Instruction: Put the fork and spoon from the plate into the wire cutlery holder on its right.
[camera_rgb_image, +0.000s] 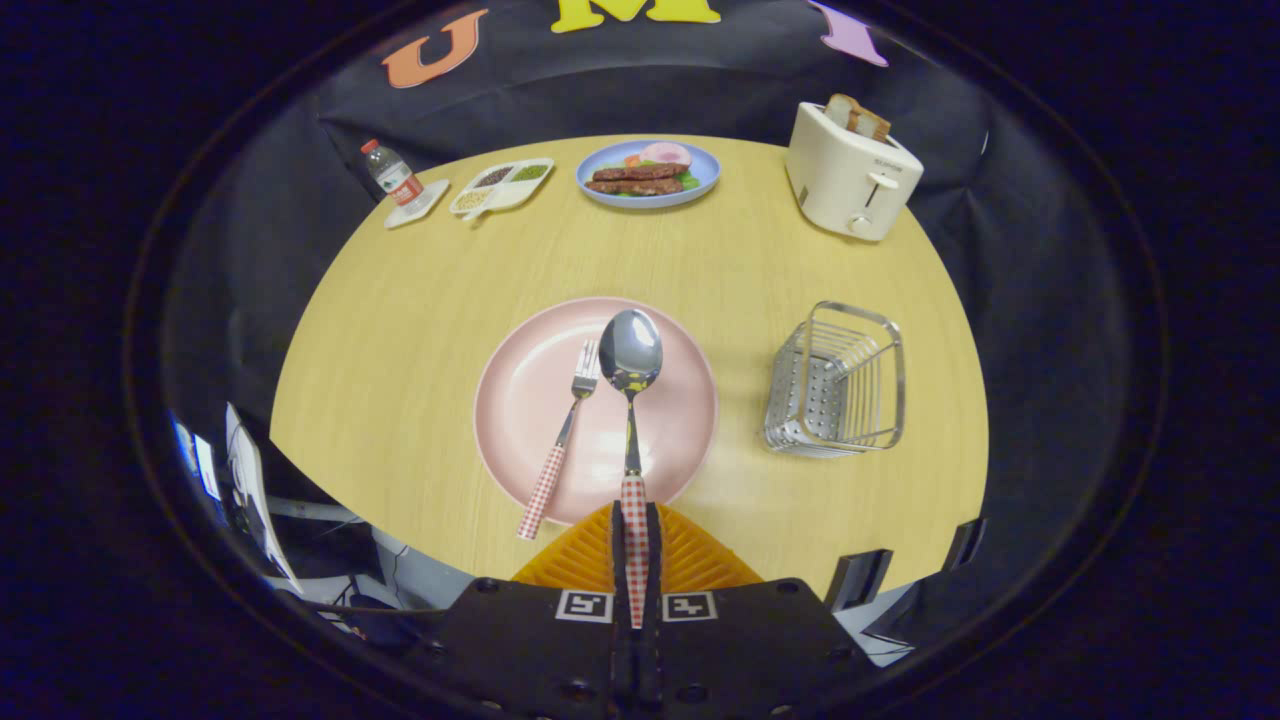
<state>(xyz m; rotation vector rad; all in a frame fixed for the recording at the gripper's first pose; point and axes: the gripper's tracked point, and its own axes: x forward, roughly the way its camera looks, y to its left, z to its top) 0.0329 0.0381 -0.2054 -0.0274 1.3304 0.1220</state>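
Two utensils are to be moved, and neither is in the wire cutlery holder (838, 380) yet, which stands bare on the table (400, 330) to the right of the pink plate (520, 400). Seen from the gripper view, the gripper (634, 540) is closed tight on the checked handle of the spoon (631, 380), whose bowl points out over the plate (apparently lifted, though that is a judgement). Beside it, the fork (563, 440) lies on the plate, its handle overhanging the near rim. Roughly, the first carry is under way and the second is untouched.
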